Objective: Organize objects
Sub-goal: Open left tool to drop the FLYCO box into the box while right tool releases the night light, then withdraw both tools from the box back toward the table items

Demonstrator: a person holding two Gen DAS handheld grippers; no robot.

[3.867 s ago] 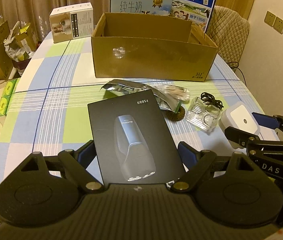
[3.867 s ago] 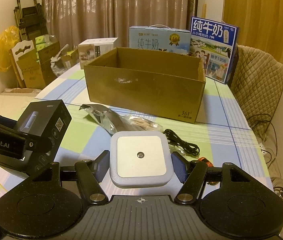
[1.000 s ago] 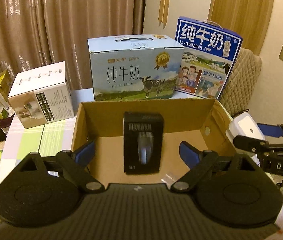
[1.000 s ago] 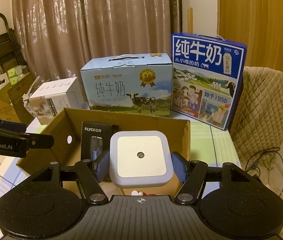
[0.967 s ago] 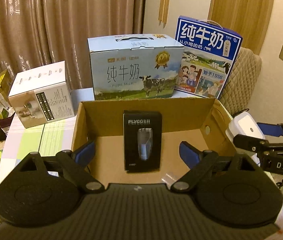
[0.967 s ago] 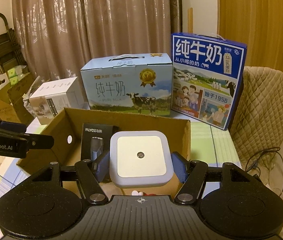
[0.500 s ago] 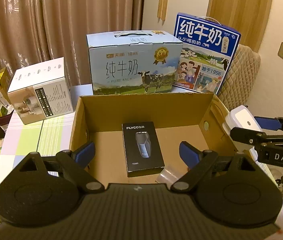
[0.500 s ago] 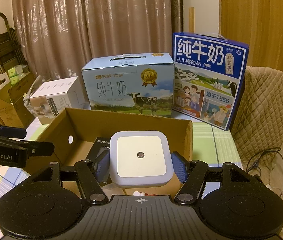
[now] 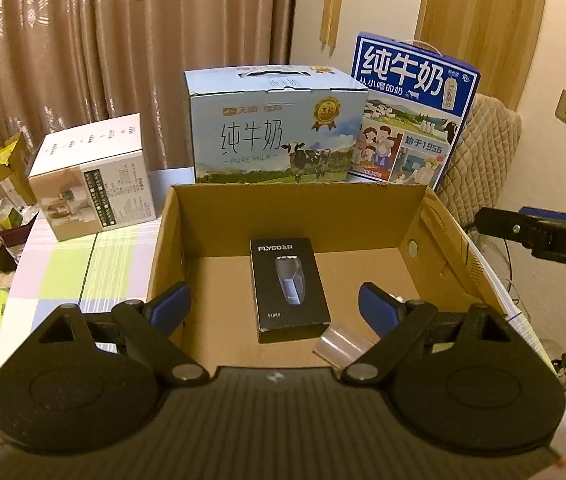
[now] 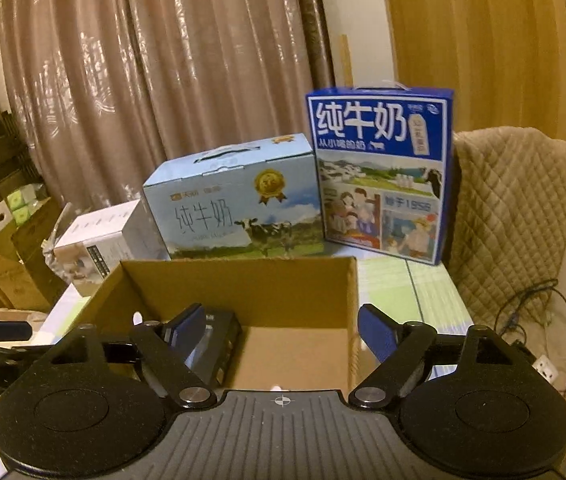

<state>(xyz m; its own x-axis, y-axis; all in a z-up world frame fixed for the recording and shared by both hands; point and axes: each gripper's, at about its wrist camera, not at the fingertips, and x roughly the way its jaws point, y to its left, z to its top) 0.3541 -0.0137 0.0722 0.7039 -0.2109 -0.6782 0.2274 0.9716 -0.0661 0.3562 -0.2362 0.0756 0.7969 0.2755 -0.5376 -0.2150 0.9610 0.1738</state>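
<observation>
I count one cardboard box [image 9: 367,216], open-topped, with one black shaver box [image 9: 289,284] lying flat mid-floor and one clear plastic piece [image 9: 333,346] by its near corner. Behind stand two milk cartons [image 9: 277,128] and one white box [image 9: 95,178]. My left gripper [image 9: 275,304] hangs wide and empty over the box's near edge; my right gripper [image 10: 281,330] is opening, nothing between its fingers. Bare floor lies either side of the shaver box.
</observation>
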